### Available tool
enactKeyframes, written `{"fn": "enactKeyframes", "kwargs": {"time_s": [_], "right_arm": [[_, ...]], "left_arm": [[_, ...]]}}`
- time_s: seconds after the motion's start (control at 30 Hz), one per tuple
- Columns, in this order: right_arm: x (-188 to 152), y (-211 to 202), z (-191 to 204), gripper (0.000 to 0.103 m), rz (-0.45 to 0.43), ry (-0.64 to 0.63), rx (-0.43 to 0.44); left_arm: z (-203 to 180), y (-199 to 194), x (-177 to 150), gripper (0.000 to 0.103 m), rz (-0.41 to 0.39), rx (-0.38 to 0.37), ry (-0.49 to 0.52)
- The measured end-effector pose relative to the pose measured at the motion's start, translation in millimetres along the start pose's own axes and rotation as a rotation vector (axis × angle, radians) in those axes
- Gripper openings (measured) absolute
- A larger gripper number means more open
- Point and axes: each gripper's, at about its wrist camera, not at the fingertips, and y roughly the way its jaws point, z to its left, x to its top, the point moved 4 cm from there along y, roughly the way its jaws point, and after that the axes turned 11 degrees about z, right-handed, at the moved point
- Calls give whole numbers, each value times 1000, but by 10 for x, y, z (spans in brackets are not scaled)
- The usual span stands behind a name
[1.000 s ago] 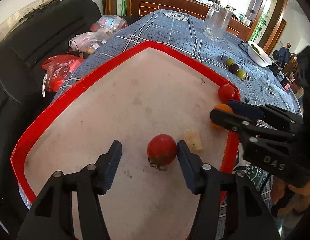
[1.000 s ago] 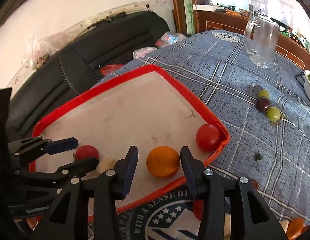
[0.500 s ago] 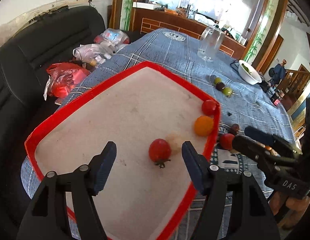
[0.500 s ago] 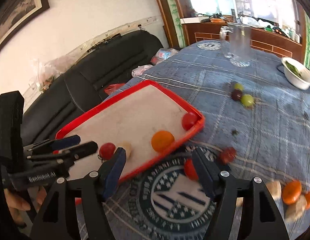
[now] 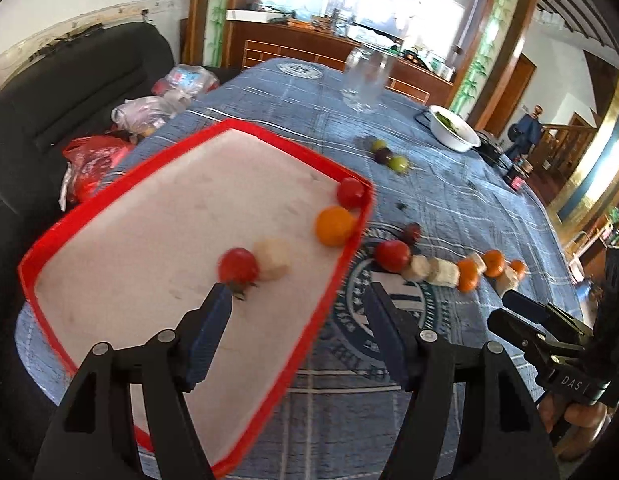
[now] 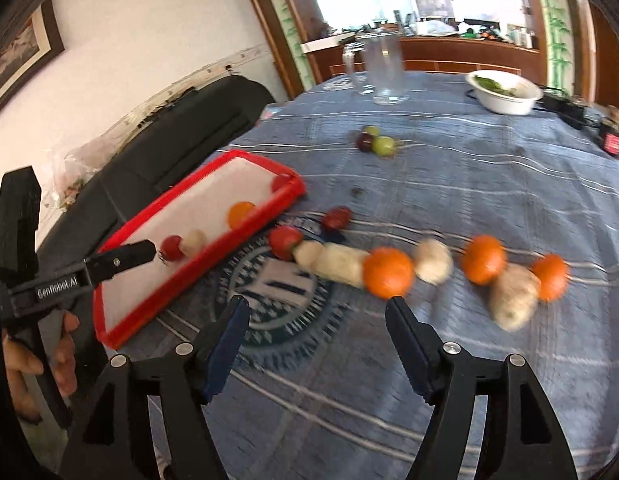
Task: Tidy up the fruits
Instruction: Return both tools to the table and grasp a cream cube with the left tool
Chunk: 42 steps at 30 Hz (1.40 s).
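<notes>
Both tools had pulled back from the red tray (image 5: 49, 248), their jaws just opened wide and empty; I had left the tomato (image 5: 237, 266) and orange (image 5: 334, 226) inside it. Loose fruit (image 6: 387, 272) lay packed in a row on the surface (image 6: 489, 184) beside the right tool (image 6: 317, 320), so I judged a grab could nudge neighbours rolling.

Table and room beyond.
Blue checked tablecloth (image 6: 489, 184); glass mug (image 6: 383, 72) upright at far end; white bowl (image 6: 505, 92) of greens near it. Black sofa (image 5: 49, 96) with plastic bags (image 5: 149, 112).
</notes>
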Motion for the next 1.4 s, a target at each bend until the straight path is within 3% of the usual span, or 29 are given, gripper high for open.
{"fn": "enactKeyframes", "kwargs": {"time_s": [0.43,0.6,0.67,0.8,1.0,1.2,1.4], "right_arm": [[-230,-229,-622,72,-8,112,-92],[-187,-250,-771,69,-8,130,-124],[-169,-217,-810,59,3,128,-137],[-168,-135,-891,59,26,143,-146],[-167,-75,-1048,59,36,184,-135],[-186,-45,-1129,59,39,195,-125],[-163,23,-1175,53,49,209,-119]], "left_arm": [[-663,243,-73,68,48,-43,187],[-928,366,-70,68,53,20,374],[-1040,410,-65,68,51,28,450],[-1271,474,26,68,42,19,592],[-1530,670,119,68,104,28,763],[-1617,859,106,67,166,40,855],[-1653,1010,98,59,218,55,908]]}}
